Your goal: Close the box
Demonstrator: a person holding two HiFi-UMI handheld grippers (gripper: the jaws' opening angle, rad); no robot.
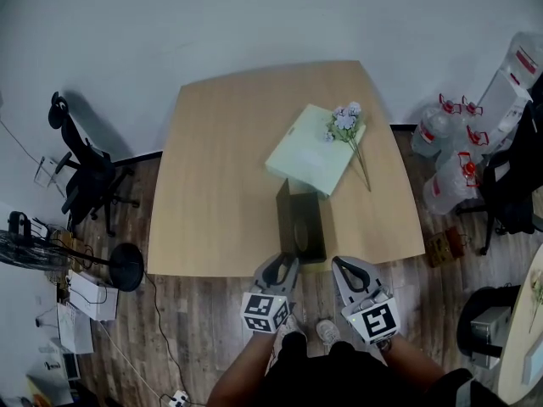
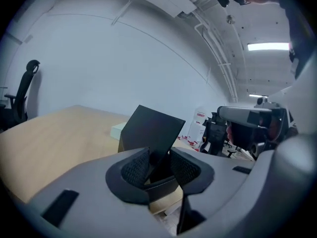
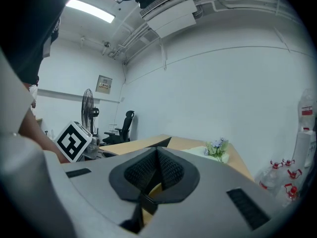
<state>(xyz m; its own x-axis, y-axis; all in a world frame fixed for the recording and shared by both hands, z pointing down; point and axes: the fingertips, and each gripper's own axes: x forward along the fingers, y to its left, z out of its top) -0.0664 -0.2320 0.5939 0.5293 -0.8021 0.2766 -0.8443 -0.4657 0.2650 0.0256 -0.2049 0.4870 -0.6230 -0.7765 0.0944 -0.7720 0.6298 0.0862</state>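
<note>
The black box (image 1: 301, 223) stands midway along the table's (image 1: 212, 185) near edge, its lid flap (image 2: 151, 128) raised. The left gripper (image 2: 161, 168) has its jaws partly apart, the flap loose between them; the right gripper (image 3: 157, 170) is closed and empty. Best to swing the flap over slowly and press it flat, steadying the box against sliding.

Seemingly free tabletop (image 1: 212, 185) left of box (image 1: 301, 227)
</note>
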